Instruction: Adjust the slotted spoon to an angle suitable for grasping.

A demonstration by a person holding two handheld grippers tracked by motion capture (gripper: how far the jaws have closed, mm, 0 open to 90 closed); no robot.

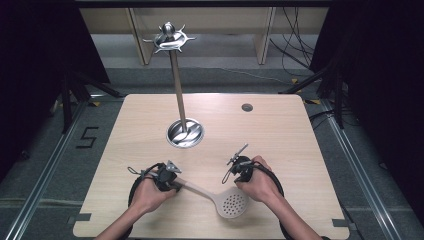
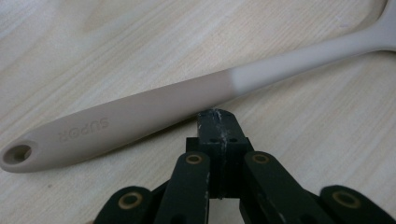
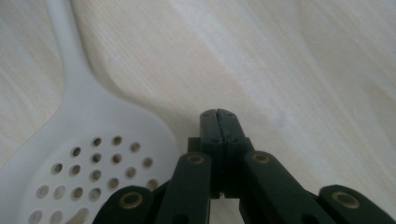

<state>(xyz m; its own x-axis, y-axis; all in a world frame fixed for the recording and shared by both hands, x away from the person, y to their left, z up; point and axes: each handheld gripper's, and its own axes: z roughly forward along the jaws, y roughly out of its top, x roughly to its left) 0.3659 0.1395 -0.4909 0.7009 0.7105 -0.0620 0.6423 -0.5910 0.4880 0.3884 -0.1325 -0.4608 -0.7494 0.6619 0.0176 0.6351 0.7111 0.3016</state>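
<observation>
A pale slotted spoon [image 1: 220, 198] lies flat on the wooden table [image 1: 280, 135] near its front edge, handle toward the left, perforated bowl toward the right. My left gripper [image 1: 172, 186] hangs shut just over the handle's end. In the left gripper view its closed jaw tips [image 2: 218, 120] sit right beside the taupe handle [image 2: 140, 112], with nothing between them. My right gripper [image 1: 239, 176] is shut too, next to the bowl. The right gripper view shows its tips [image 3: 219, 120] over bare wood, the perforated bowl [image 3: 88, 163] just to their left.
A metal stand [image 1: 179, 90] with hooks at its top [image 1: 169, 39] rises from a round steel base [image 1: 185, 133] at the table's middle back. A small round grommet [image 1: 247, 107] sits at the back right. Floor rails and cables surround the table.
</observation>
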